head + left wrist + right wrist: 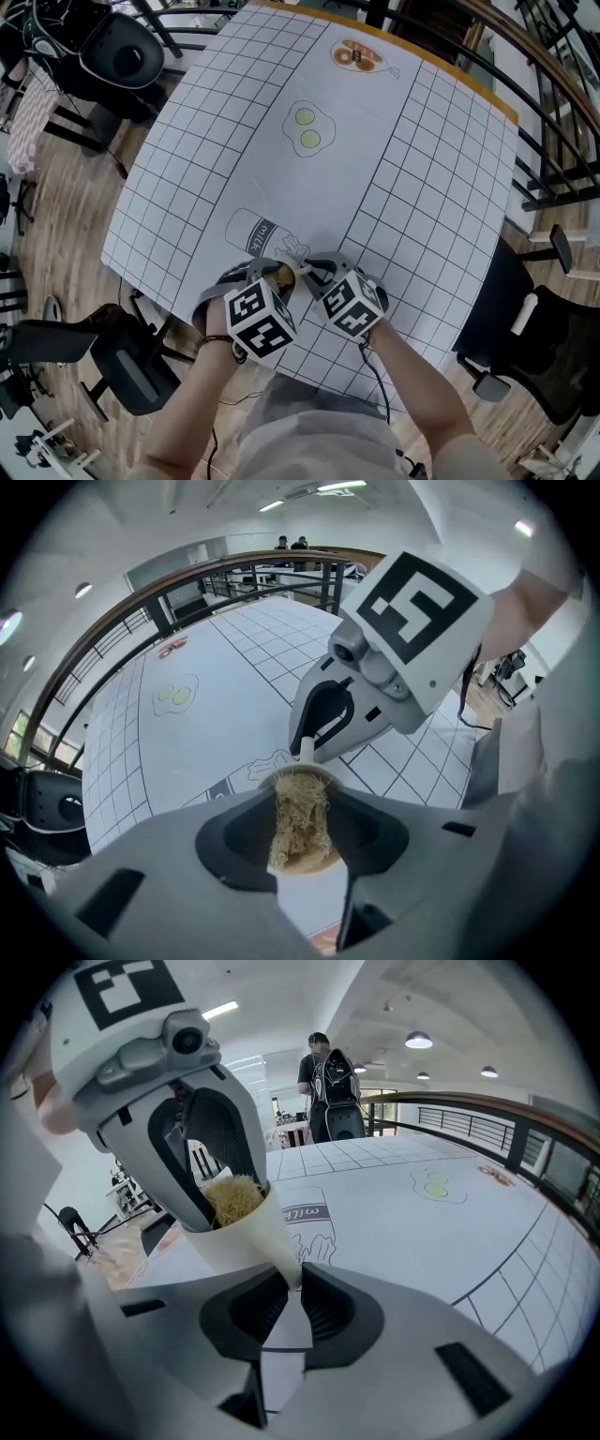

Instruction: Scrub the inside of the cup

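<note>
Starting at 6 o'clock on the white gridded table cover (234, 141) in the head view, the two grippers meet tip to tip with the cup between them.

**Cup.** The white tapered cup (246, 1237) is plain, smooth-walled and unmarked. It is tilted, with its mouth toward 10 o'clock in the right gripper view, and it narrows to a thin white end at 5 o'clock. A tan, stringy fibre scrubber (298, 841) fills the mouth. No view shows whether the cup touches the cover.

**Left gripper (302, 813).** The grey fingers (239, 841) are closed to a narrow gap on the scrubber, which sits between them as an upright wad. The fingertips reach the cup mouth, and the rim shows as a pale ring round the wad.

**Right gripper (293, 1283).** The fingers (328, 1312) are almost together and pinch the thin white end of the cup.

**Markings.** The only legible writing is "milk", on the outline drawing of a milk carton (255, 232) printed on the cover, just beyond the cup at 11 o'clock. Farther out at 12 o'clock is a drawing of two fried eggs (306, 128). At 1 o'clock, near the far edge, is an orange plate drawing (358, 56).

**Surroundings.** A black office chair (122, 47) stands off the cover at 10 o'clock. A dark metal railing (553, 141) runs past at 3 o'clock.
</note>
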`<state>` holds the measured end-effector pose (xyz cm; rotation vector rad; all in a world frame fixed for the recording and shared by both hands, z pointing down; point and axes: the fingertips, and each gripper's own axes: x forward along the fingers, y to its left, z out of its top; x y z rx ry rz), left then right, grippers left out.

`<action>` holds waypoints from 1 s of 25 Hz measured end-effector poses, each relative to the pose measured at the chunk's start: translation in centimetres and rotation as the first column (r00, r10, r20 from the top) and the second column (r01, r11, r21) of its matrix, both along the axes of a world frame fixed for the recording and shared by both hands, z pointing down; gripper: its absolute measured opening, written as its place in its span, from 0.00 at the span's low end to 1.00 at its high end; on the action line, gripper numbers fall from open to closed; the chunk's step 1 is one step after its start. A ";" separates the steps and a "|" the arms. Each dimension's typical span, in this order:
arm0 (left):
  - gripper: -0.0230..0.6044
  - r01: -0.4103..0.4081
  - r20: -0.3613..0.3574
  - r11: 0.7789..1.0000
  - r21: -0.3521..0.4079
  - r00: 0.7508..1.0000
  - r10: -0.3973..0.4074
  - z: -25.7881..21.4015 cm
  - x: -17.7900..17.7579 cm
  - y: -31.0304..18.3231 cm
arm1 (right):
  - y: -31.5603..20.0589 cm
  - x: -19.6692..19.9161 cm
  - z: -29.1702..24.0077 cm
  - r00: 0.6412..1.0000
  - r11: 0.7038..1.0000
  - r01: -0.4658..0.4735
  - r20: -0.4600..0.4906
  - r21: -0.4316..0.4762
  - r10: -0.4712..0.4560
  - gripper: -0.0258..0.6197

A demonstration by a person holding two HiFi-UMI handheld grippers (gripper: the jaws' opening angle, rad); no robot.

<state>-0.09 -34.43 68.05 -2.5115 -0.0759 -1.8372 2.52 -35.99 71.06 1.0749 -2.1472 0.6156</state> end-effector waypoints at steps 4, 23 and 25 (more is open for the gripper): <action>0.29 0.004 -0.005 1.000 -0.003 1.000 -0.004 -2.4 -0.5 0.7 | 0.1 -0.2 0.0 1.000 1.000 -0.002 -0.013 -0.015 0.002 0.12; 0.28 0.131 0.030 0.989 -0.075 0.991 -0.129 0.1 0.0 0.0 | -0.2 0.0 0.3 0.997 0.997 -0.076 0.023 -0.001 0.076 0.12; 0.28 0.099 0.012 0.993 -0.058 0.995 -0.098 -0.6 -0.1 0.3 | -0.2 0.1 0.4 0.996 0.996 -0.089 0.027 -0.004 0.089 0.12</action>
